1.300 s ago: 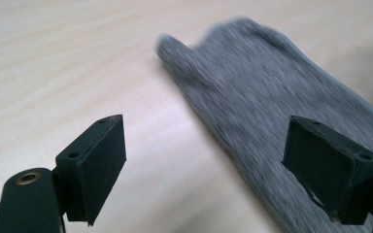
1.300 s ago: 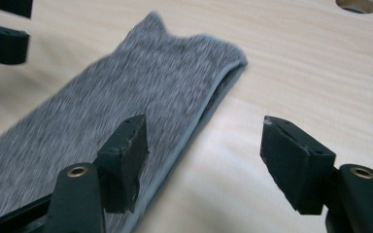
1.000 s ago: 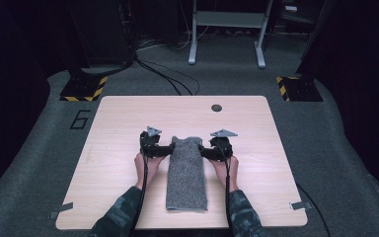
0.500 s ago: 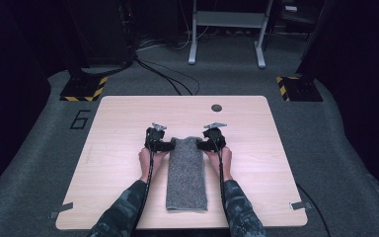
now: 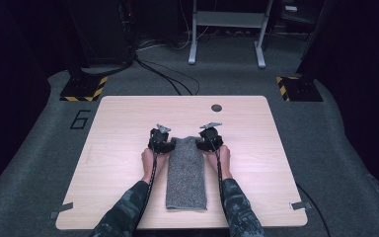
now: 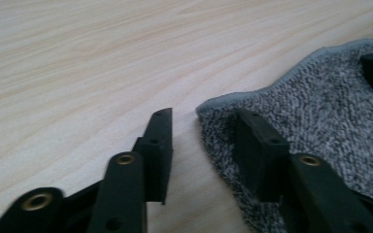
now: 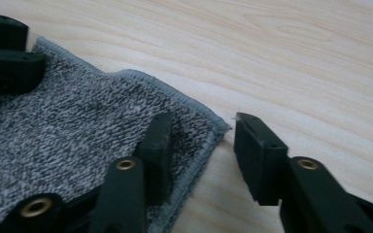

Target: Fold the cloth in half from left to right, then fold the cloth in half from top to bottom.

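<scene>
Towel (image 5: pixel 186 173) corners are sitting between my jaws: my left gripper (image 6: pixel 201 141) and right gripper (image 7: pixel 199 145) have just been closing, each with one jaw on the grey cloth and one on the table (image 5: pixel 276 148), not yet pinching; the folded strip is lying lengthwise toward me

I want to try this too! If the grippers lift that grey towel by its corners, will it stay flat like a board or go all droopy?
Probably droopy. The grey towel is soft, nubbly cloth, and its far edge already ripples between the left gripper and right gripper. It looks folded, so lifting might open the layers. It likely won't slip: the weave looks rough.
</scene>
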The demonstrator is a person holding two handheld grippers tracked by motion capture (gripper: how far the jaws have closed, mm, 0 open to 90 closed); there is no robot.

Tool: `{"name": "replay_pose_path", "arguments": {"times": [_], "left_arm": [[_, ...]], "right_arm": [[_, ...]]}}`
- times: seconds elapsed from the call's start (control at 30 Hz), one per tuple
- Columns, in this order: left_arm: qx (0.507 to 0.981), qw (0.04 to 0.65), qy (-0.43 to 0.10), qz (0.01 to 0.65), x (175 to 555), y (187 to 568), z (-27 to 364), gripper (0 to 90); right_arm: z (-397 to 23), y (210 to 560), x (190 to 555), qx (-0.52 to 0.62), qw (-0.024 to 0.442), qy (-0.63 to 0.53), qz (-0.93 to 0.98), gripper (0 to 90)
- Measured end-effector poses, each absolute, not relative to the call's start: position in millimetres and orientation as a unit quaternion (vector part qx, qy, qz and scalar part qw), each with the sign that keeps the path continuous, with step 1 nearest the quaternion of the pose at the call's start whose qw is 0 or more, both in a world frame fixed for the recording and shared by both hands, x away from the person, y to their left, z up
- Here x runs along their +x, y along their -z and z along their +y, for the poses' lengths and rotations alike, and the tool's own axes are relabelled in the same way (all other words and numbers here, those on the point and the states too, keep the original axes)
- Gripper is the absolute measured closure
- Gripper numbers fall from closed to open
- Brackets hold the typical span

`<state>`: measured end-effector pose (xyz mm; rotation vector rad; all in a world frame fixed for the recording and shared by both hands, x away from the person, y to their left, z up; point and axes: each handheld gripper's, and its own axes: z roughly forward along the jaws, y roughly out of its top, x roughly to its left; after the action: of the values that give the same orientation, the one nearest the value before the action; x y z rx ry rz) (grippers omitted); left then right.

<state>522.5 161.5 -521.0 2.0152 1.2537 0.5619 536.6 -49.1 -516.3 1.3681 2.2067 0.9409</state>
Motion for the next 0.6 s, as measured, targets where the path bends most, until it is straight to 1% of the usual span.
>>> {"name": "replay_pose_path", "arguments": {"times": [0.03,0.07,0.1,0.13,0.17,0.2,0.27,0.37,0.47,0.6], "left_arm": [[0.779,0.346,-0.216,0.476,523,521,161,65.4],[0.783,0.346,-0.213,0.471,522,521,160,71.8],[0.783,0.346,-0.213,0.471,522,521,160,74.9],[0.786,0.350,-0.211,0.464,521,521,158,78.8],[0.786,0.350,-0.211,0.464,521,521,158,81.5],[0.790,0.346,-0.215,0.459,520,521,155,84.3],[0.791,0.344,-0.220,0.456,519,521,154,86.0],[0.782,0.352,-0.212,0.468,520,521,157,87.0],[0.771,0.374,-0.226,0.464,517,518,160,87.1],[0.764,0.391,-0.232,0.459,511,512,163,87.2]], "right_arm": [[-48,516,536,0.488,0.185,-0.334,0.785,65.0],[-47,516,535,0.481,0.185,-0.339,0.787,74.5],[-47,516,535,0.481,0.185,-0.339,0.787,74.5],[-45,517,533,0.475,0.182,-0.345,0.789,82.5],[-44,517,532,0.476,0.180,-0.348,0.787,84.3],[-43,517,531,0.477,0.182,-0.348,0.786,85.4],[-42,517,530,0.481,0.180,-0.347,0.785,86.0],[-44,518,531,0.485,0.178,-0.354,0.780,87.1],[-49,517,529,0.489,0.175,-0.367,0.772,87.2],[-54,513,525,0.484,0.178,-0.378,0.769,87.2]]}}
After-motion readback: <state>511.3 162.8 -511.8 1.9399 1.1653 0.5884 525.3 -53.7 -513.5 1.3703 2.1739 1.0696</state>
